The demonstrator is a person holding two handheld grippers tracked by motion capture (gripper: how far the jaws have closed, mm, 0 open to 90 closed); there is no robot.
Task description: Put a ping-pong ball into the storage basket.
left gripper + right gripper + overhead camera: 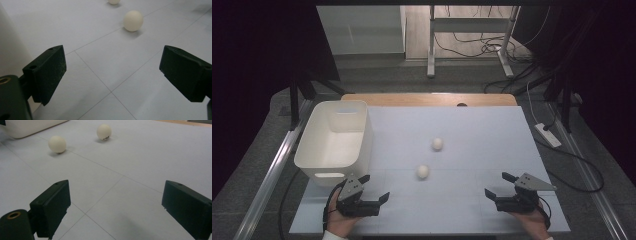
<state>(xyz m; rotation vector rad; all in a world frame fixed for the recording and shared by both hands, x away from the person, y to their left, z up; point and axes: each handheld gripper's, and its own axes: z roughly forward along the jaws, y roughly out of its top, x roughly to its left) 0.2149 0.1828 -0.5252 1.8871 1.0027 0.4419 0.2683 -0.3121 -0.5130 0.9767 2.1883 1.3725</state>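
Landmark: white plastic bin (334,142) standing at the left edge of the white table mat (472,130); every place below is told from it.

Left gripper (374,188): low at the near edge of the mat, just in front of the bin's near right corner, aimed away from the bin toward the middle of the mat.

Left gripper fingers (47,72): spread wide, nothing between them and nothing touched; in the left gripper view only bare mat lies in the gap.

Left hand (343,220): wrapped around the gripper's body, nearer the camera than the bin.

Near ball (423,171): small white ball resting on the mat, to the right of the bin's near end and apart from it. It sits beyond the left gripper's fingertips and a little to their right, well clear of both pads; in the left gripper view it lies ahead, right of the gap's middle (133,20).

Far ball (437,144): second white ball, right of the bin's middle, farther from the camera than the first and near it without touching. A dark printed mark shows on it in the right gripper view (104,131).

Right gripper (497,185): far to the right of the bin, at the mat's near edge, aimed back toward the bin's side.

Right gripper fingers (51,203): spread wide, empty, touching nothing; both balls lie well ahead of them and to the left.
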